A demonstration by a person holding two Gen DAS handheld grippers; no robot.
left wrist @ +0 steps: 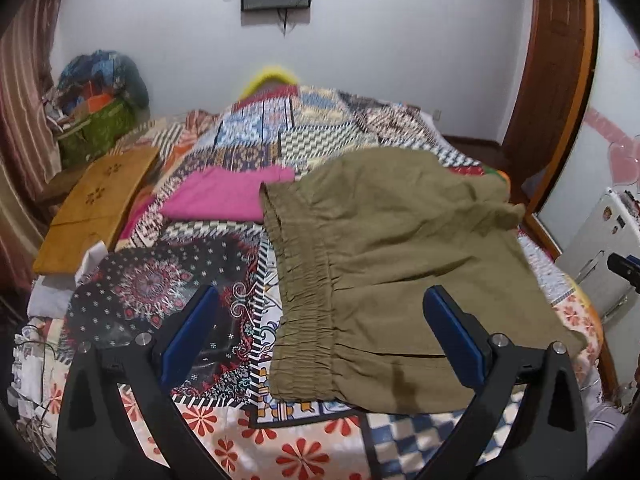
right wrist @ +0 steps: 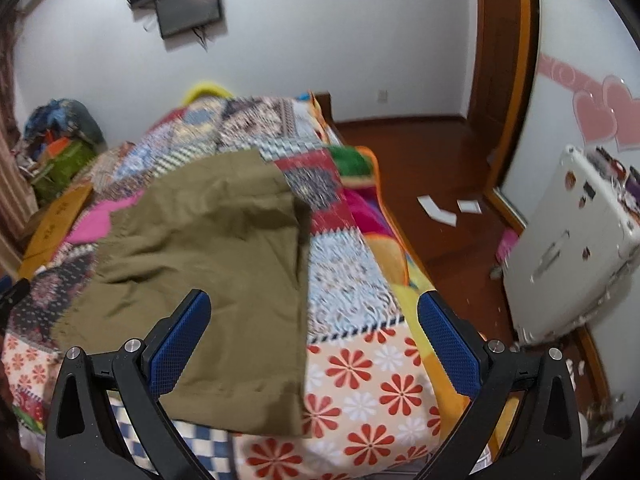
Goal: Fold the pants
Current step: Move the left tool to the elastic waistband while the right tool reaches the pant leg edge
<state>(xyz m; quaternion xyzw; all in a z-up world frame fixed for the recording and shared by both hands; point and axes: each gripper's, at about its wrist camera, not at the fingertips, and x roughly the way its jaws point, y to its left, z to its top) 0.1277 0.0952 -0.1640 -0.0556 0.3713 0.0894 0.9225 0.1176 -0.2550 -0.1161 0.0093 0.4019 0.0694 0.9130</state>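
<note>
Black claw (left wrist: 320, 320), blue pads (left wrist: 192, 332), silver screws

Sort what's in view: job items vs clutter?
Job: olive pants, left gripper, right gripper, both with jaws open.
Clutter: pink cloth, wooden board, green bag, white case, papers on floor.

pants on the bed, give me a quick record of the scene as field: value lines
item: olive pants, lying folded on the patchwork quilt
waistband: elastic waistband along the left edge in the left wrist view
left gripper: open, above the waistband end, holding nothing
right gripper: open, above the leg-hem end, holding nothing
nearby cloth: pink garment, folded, just beyond the pants
also on bed: wooden board at the left edge
</note>
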